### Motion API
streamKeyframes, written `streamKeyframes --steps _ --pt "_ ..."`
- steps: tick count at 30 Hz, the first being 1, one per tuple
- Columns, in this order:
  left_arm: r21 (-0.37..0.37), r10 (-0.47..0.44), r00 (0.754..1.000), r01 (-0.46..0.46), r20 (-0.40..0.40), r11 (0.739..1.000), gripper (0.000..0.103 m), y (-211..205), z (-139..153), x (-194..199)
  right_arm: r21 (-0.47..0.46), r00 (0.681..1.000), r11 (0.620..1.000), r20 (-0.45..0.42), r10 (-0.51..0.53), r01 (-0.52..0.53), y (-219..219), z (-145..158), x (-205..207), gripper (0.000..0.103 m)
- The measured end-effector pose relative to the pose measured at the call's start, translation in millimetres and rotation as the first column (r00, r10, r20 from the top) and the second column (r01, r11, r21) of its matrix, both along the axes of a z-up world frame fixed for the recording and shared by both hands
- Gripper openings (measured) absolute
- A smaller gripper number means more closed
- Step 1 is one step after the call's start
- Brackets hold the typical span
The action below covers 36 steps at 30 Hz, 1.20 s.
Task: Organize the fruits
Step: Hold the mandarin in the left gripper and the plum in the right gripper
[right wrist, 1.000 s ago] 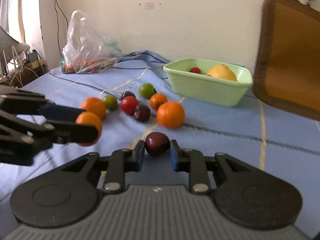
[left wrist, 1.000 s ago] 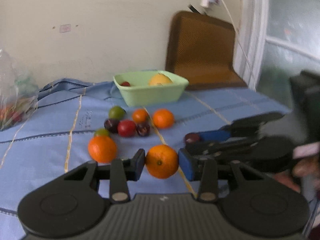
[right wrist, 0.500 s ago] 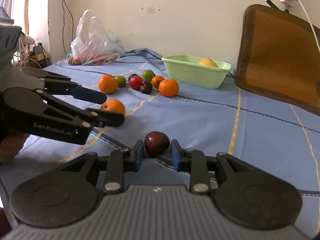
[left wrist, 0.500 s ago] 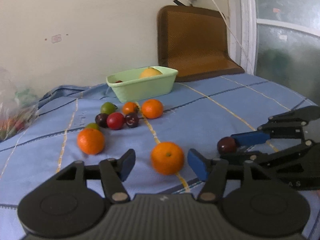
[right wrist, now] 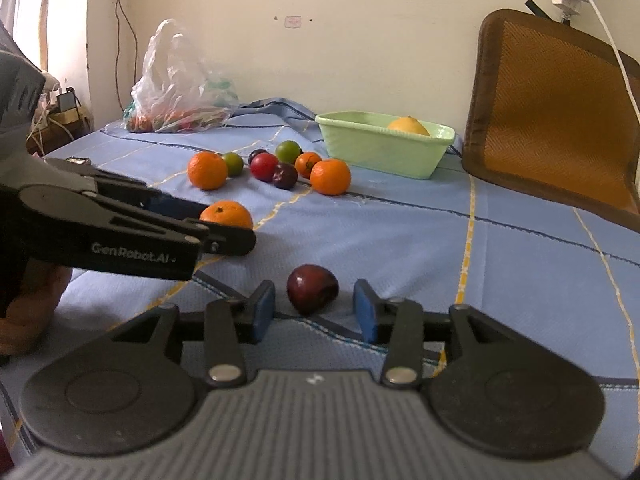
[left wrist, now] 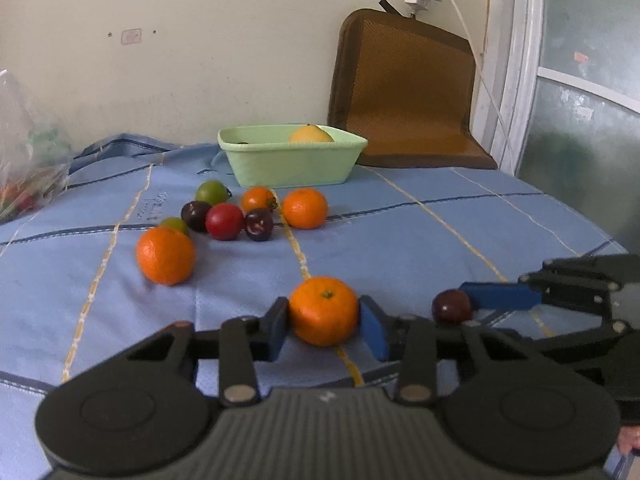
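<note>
An orange [left wrist: 323, 310] lies on the blue cloth between the pads of my left gripper [left wrist: 324, 322], whose jaws stand just beside it with slight gaps. It also shows in the right wrist view [right wrist: 226, 213]. A dark plum [right wrist: 312, 288] lies on the cloth between the open jaws of my right gripper [right wrist: 314, 312], clear of both pads. The plum also shows in the left wrist view [left wrist: 452, 306]. A green tub [left wrist: 292, 155] at the back holds a yellow fruit [left wrist: 311, 134].
A cluster of oranges, plums, a red fruit and green fruits [left wrist: 232, 216] lies in front of the tub. A plastic bag of produce [right wrist: 180, 84] sits at the back left. A brown chair back [right wrist: 556, 100] stands at the right.
Both grippers drew back and down to the cloth. The left opened wide, then narrowed around the orange. The right gripper opened and let the plum rest on the cloth.
</note>
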<state>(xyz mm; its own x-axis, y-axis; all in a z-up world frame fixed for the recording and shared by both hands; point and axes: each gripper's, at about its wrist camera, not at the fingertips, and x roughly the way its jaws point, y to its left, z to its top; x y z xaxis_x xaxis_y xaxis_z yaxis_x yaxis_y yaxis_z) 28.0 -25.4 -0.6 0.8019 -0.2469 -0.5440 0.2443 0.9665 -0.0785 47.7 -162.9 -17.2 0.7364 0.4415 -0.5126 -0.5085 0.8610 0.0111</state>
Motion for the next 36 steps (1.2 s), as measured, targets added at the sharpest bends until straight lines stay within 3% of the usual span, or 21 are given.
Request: streamKeyframes --steps 1,6,11,18,32,36 --pt "-0.001 0.003 1.000 -0.003 0.000 1.000 0.038 0.1 -0.1 -0.4 -0.002 1.000 1.000 0.006 0.003 -0.003 1.1 -0.2 -1.5 0.030" --pt "0.014 0.008 1.000 -0.008 0.004 1.000 0.037 -2.2 -0.3 -1.1 -0.033 0.999 0.999 0.045 0.000 0.002 4.3 -1.0 -7.4 0.030" --pt "-0.034 0.014 1.000 -0.014 -0.008 0.999 0.037 6.3 -0.3 1.4 -0.004 0.999 0.999 0.030 -0.046 0.046 -2.2 -1.8 -2.8 0.030" --pt "-0.024 0.020 1.000 -0.020 -0.005 1.000 0.038 3.3 0.5 -0.4 -0.008 0.997 0.997 0.028 -0.074 0.074 -2.3 -2.9 -3.7 0.030" --pt "-0.022 0.018 1.000 -0.018 -0.005 1.000 0.038 4.3 0.1 0.0 -0.034 0.997 0.998 0.046 -0.060 0.062 0.7 -3.9 -7.1 0.030" --pt "-0.044 0.031 1.000 -0.031 -0.006 0.999 0.037 8.6 -0.2 0.3 -0.003 0.997 0.998 0.046 -0.055 0.056 -3.6 -2.8 -5.9 0.030"
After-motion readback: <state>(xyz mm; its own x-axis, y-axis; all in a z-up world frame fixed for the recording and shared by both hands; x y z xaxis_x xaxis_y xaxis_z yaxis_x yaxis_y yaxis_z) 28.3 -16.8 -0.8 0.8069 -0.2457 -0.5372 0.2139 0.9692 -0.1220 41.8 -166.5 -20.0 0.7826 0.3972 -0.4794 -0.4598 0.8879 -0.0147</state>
